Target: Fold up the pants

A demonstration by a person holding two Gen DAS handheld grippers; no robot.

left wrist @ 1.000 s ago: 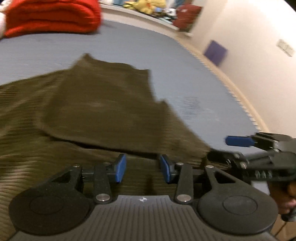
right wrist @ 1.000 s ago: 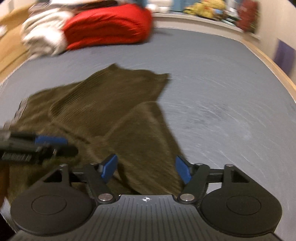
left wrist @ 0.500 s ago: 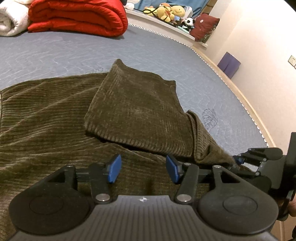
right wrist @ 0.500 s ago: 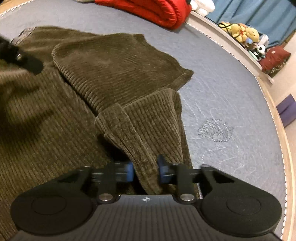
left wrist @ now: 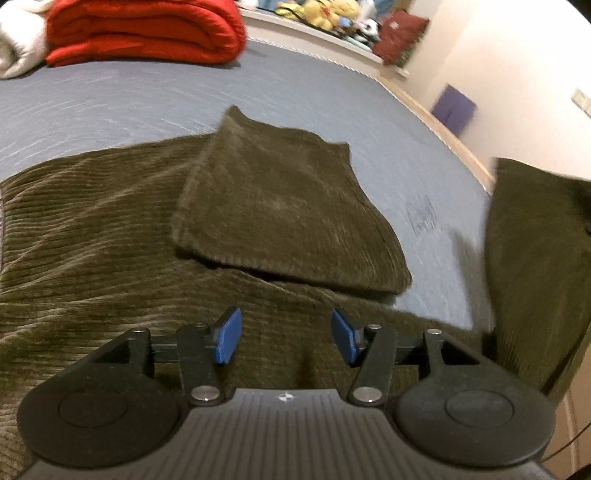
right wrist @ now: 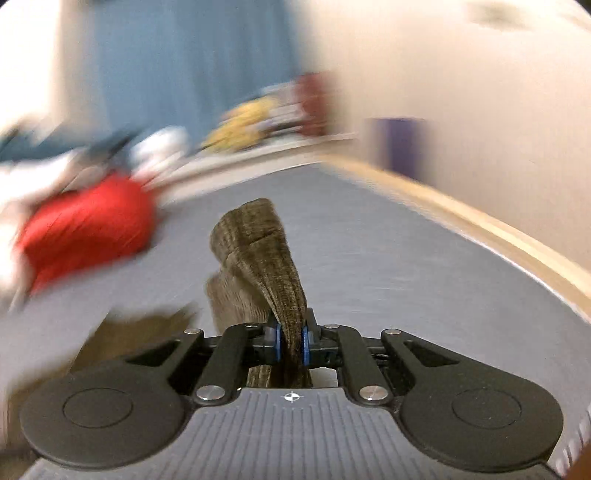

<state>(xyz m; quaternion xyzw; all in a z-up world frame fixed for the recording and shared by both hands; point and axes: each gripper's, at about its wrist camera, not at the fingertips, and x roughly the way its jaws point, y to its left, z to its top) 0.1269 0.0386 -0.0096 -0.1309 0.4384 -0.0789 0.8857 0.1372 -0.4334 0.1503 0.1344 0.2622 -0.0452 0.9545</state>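
Observation:
Olive corduroy pants (left wrist: 110, 240) lie spread on a blue-grey bed (left wrist: 314, 99), one leg end folded back over them (left wrist: 280, 214). My left gripper (left wrist: 284, 338) hovers just above the cloth, open, with nothing between its blue pads. In the right wrist view my right gripper (right wrist: 291, 341) is closing tight on a bunched fold of the pants (right wrist: 266, 251), which sticks up from between the pads. That lifted leg hangs as a dark panel (left wrist: 535, 266) at the right edge of the left wrist view.
A folded red blanket (left wrist: 140, 29) and white bedding (left wrist: 18, 48) lie at the bed's far end. Soft toys and a dark red cushion (left wrist: 399, 37) sit on a ledge behind. A wooden bed edge (left wrist: 443, 133), a purple object (left wrist: 454, 109) and a pale wall run along the right.
The right gripper closed on the pants leg end and lifted it off the bed, swinging fast; its view is now blurred. The left gripper's jaws widened a little, then it stayed put.

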